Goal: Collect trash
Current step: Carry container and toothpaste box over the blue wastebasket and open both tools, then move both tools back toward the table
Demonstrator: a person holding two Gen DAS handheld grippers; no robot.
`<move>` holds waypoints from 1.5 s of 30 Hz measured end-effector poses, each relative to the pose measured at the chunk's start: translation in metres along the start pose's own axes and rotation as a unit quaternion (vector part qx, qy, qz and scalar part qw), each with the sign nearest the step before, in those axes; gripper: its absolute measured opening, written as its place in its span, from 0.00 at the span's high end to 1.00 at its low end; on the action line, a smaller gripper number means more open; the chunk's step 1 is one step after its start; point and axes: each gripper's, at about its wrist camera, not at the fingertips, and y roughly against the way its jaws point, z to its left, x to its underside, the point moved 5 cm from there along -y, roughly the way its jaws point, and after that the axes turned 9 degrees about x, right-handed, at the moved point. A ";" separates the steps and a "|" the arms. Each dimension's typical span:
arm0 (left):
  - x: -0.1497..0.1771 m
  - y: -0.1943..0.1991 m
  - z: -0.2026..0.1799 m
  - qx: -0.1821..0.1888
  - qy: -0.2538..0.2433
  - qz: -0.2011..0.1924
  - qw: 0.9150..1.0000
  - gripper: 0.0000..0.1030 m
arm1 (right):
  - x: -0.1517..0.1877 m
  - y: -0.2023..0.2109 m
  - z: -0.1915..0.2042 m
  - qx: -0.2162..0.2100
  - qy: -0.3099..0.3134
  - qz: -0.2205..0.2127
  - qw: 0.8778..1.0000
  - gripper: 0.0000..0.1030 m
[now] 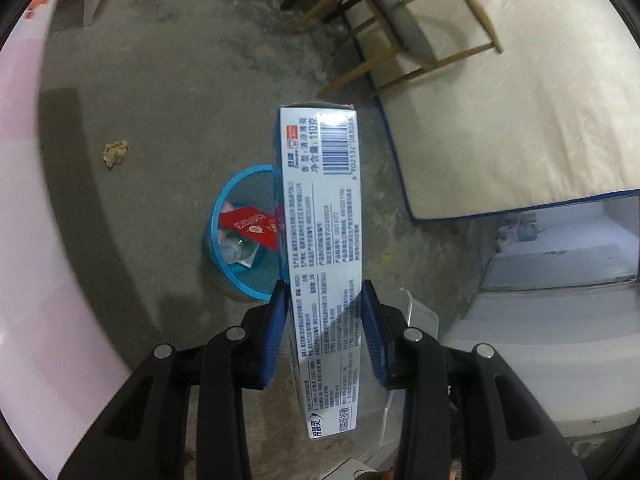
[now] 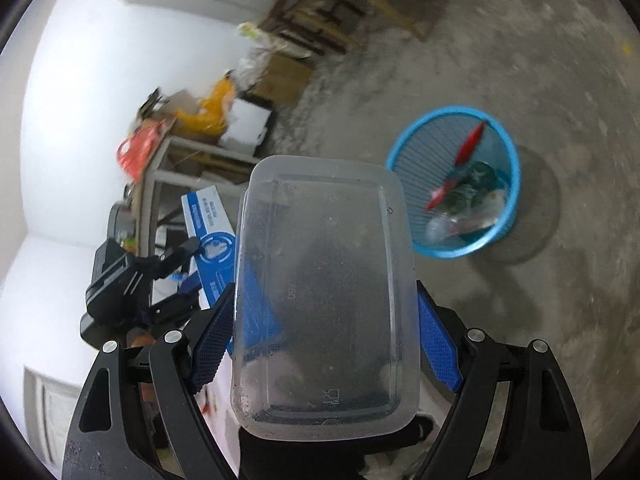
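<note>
Left tongs (image 1: 324,300) pinch a toothpaste box (image 1: 320,216); right tongs (image 2: 326,320), spread wide, clamp a plastic container (image 2: 324,300).

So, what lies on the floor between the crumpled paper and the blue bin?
Nothing: in the left wrist view only bare concrete floor lies between the crumpled paper and the blue bin.

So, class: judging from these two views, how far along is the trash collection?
Done: the blue bin already holds a red packet and a bottle. In hand: the left claw grips a toothpaste box; the right claw grips a clear plastic container. Left: a crumpled paper lies on the floor.
</note>
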 end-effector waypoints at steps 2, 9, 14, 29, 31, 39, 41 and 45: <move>-0.006 -0.016 0.001 -0.009 0.001 0.006 1.000 0.66 | -0.018 -0.011 -0.013 0.002 -0.024 -0.001 1.000 0.24; -0.033 -0.085 -0.022 -0.068 -0.068 0.039 0.995 0.47 | -0.081 -0.066 -0.049 0.018 -0.061 0.003 0.998 0.19; -0.017 -0.090 -0.016 -0.061 -0.076 0.056 0.994 0.42 | -0.085 -0.105 -0.090 0.058 -0.107 0.020 0.992 0.18; 0.039 0.054 -0.020 -0.066 -0.162 0.024 0.984 0.42 | -0.111 -0.123 -0.085 0.112 -0.061 -0.031 0.991 0.16; 0.049 0.079 -0.018 -0.060 -0.168 0.016 0.984 0.37 | -0.114 -0.127 -0.087 0.127 -0.066 -0.035 0.989 0.12; 0.102 0.194 0.011 -0.061 -0.195 -0.079 0.976 0.23 | -0.112 -0.111 -0.096 0.159 -0.056 -0.057 0.984 0.10; 0.113 0.213 0.023 -0.070 -0.198 -0.101 0.973 0.21 | -0.109 -0.101 -0.099 0.157 -0.058 -0.062 0.984 0.10; 0.136 0.248 0.043 -0.080 -0.201 -0.145 0.965 0.18 | -0.098 -0.082 -0.094 0.150 -0.045 -0.069 0.985 0.10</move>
